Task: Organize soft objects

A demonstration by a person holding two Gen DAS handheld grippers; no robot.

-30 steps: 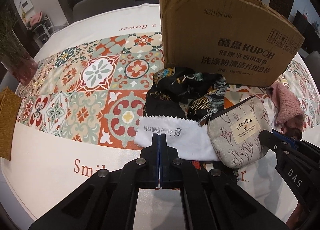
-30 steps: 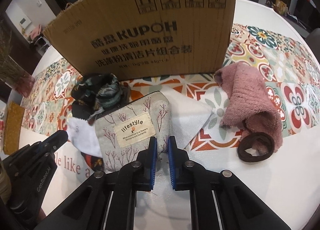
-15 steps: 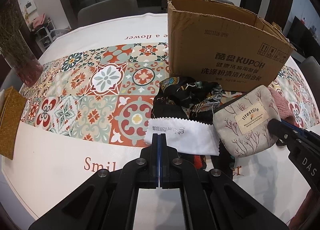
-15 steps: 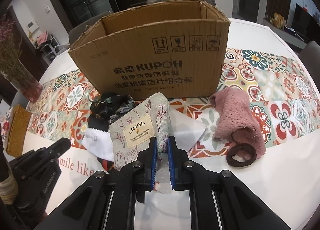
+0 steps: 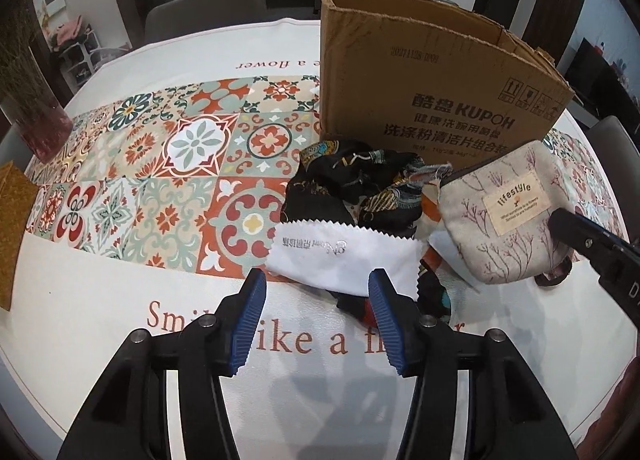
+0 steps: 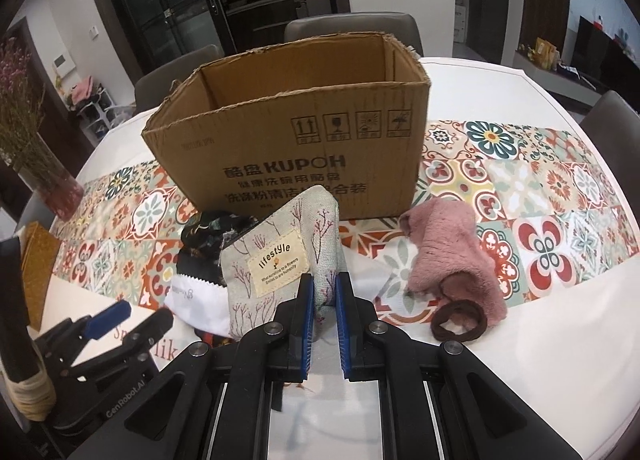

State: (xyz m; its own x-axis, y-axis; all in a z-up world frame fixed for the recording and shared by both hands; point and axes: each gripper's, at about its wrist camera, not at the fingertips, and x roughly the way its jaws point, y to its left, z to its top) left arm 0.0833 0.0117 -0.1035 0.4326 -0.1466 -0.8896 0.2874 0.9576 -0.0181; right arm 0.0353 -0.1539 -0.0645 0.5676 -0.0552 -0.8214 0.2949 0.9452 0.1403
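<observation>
Before the cardboard box lie a black scarf and pink fleece.

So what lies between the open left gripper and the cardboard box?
In the left wrist view, the white cloth lies just ahead of the left gripper, then the dark patterned scarf against the cardboard box.

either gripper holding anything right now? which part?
Right gripper is shut on the lifestyle pouch, pinching its lower right edge. Left gripper holds nothing; its jaws have just been opening, above the white cloth.
</observation>
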